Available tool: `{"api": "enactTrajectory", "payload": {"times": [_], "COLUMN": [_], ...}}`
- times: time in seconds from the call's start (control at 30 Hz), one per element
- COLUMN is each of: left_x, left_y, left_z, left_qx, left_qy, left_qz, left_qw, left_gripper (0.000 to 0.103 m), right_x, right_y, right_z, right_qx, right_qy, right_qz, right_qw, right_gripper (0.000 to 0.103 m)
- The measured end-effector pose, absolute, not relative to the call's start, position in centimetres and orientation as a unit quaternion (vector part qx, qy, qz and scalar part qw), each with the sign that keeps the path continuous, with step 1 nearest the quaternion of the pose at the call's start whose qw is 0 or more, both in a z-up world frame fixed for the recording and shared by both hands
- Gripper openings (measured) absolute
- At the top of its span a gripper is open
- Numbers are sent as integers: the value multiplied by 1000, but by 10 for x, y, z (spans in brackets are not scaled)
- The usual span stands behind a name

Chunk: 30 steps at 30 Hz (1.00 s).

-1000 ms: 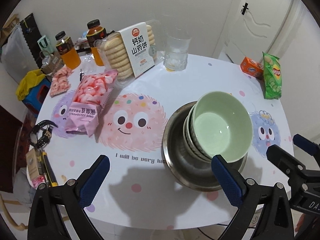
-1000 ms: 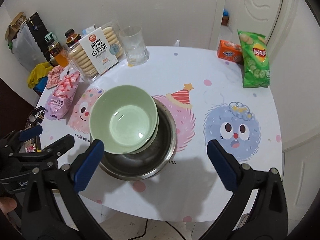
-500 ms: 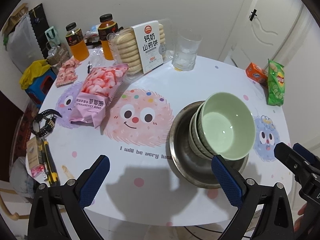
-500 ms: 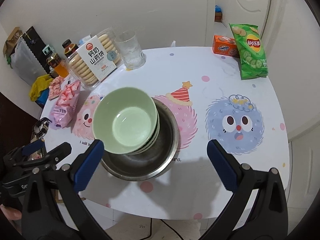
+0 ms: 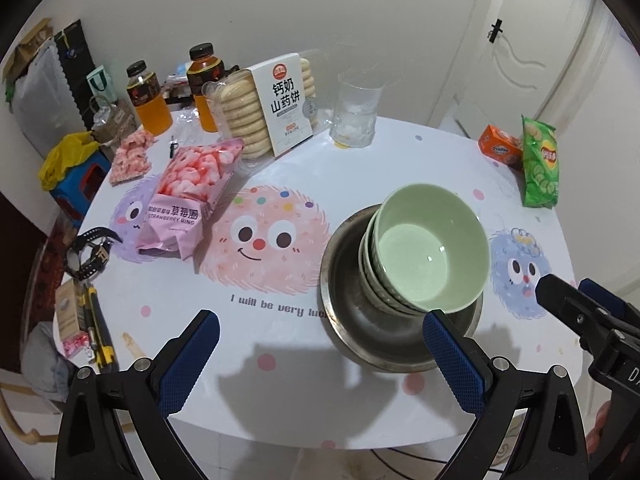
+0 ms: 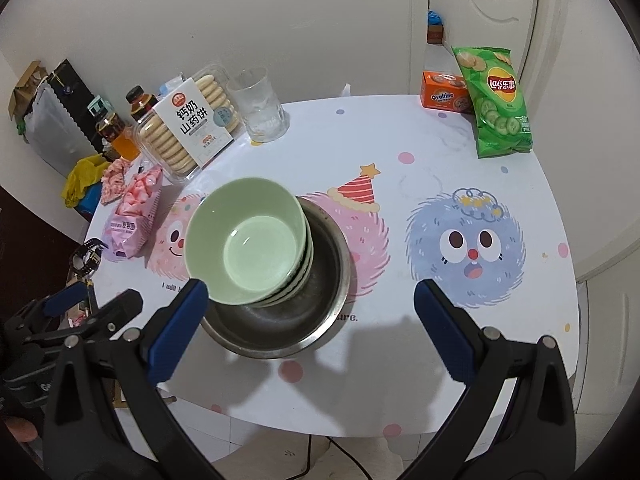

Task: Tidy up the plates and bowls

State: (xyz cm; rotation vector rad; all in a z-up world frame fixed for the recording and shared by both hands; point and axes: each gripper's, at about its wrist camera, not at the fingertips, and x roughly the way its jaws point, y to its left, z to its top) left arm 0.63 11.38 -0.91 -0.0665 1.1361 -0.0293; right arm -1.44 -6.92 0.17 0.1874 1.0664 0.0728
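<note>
Bowls [image 5: 428, 248] sat nested, leaning, in the steel basin [image 5: 352, 332] on the surface [image 6: 420, 152], just ahead between my tools; left tool [image 5: 320, 364] and right tool [image 6: 316, 332] both gaped empty, grouping apparently done.

**Readable print on the table and the snacks**

The biscuit box [image 5: 286, 110] carries the large characters 钙奶山药饼 on its white label. The pink snack bag [image 5: 188, 196] reads 草莓圈 with STRAWBERRY RING beneath. The green crisp bag [image 6: 496, 100] bears the Lay's logo and 乐事. The orange box [image 6: 442, 94] says Ovaltine. The table [image 5: 280, 332] cloth is printed "I will be very luc", the rest hidden behind the steel basin [image 5: 360, 336]; in the right wrist view only "are." shows beyond it
</note>
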Motion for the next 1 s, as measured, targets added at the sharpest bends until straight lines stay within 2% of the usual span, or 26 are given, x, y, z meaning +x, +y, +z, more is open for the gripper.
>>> {"api": "enactTrajectory", "payload": {"times": [1.0], "left_x": [8], "left_y": [119], "left_z": [-5], "left_qx": [-31], "left_qy": [534], "left_qz": [-15], "left_qw": [845], "left_gripper": [103], "right_x": [-15], "right_y": [-65], "right_z": [0], "right_qx": [45], "right_qy": [512], "right_qz": [17], "right_qw": [857], "right_gripper": [102]}}
